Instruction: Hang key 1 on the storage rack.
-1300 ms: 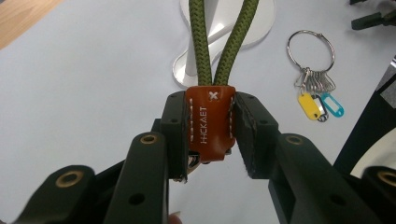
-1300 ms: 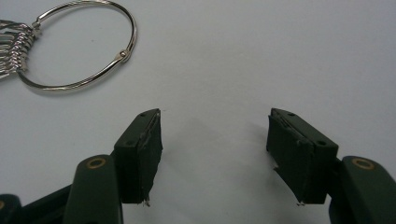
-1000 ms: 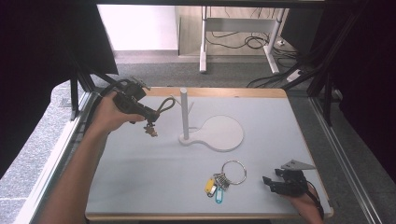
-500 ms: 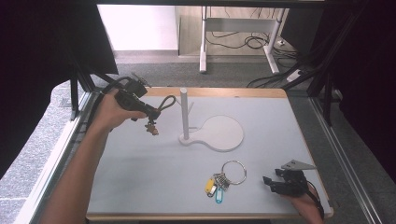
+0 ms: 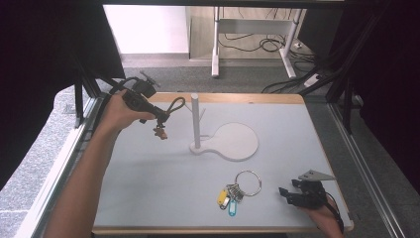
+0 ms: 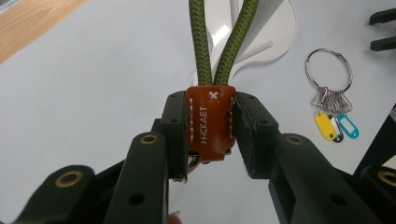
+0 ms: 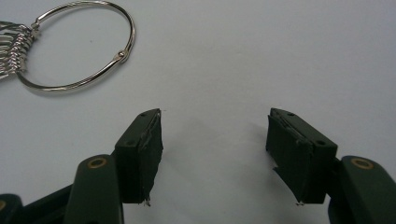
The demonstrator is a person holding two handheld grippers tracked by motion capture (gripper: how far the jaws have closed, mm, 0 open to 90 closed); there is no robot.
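My left gripper (image 5: 159, 119) hovers above the table's left side, shut on the brown leather tab (image 6: 209, 122) of a keychain with a green cord loop (image 5: 176, 104). The loop rises toward the white post (image 5: 195, 120) of a stand with a flat round base (image 5: 236, 142), a short way left of the post. In the left gripper view the cord (image 6: 223, 44) runs up from the tab, pinched between both pads. My right gripper (image 5: 288, 193) rests at the front right, open and holding nothing. A large metal ring (image 5: 247, 183) with several keys and yellow and blue tags (image 5: 226, 199) lies just left of it.
The grey table top (image 5: 148, 188) has a wooden rim (image 5: 247, 98) at the back. Black frame posts and cables stand beyond the far edge. The key ring (image 7: 77, 46) lies ahead and left of my right gripper's pads (image 7: 140, 154).
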